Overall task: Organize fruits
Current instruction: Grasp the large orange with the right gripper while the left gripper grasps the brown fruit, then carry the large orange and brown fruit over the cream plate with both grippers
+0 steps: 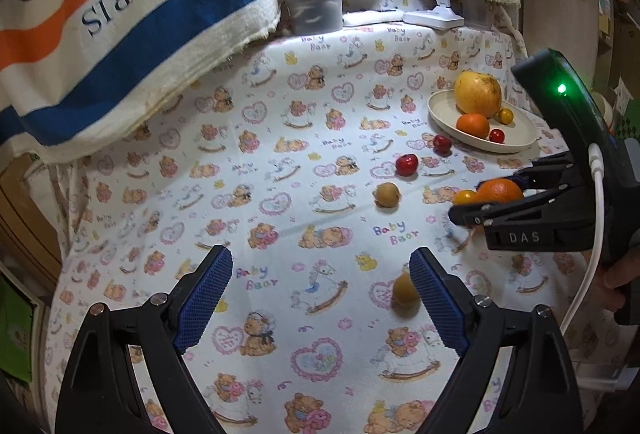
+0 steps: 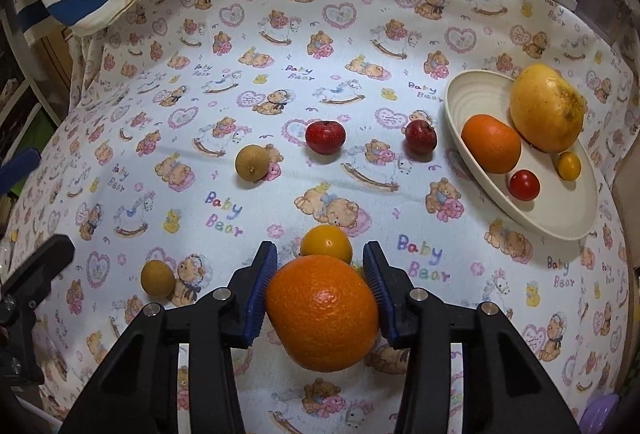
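Orange [image 2: 322,314] pinched between right fingers [image 2: 374,276]; left fingers [image 1: 436,294] spread over open cloth [image 1: 280,174]; plate [image 2: 560,222] near right edge.

Black two-finger grippers with blue ribbed pads

The right gripper [image 1: 476,208] bears "DAS" lettering, a green light, a white cable and silver screws.

Round orange [image 2: 322,314] clamped upright between blue pads, beside small yellow fruit [image 2: 327,243].
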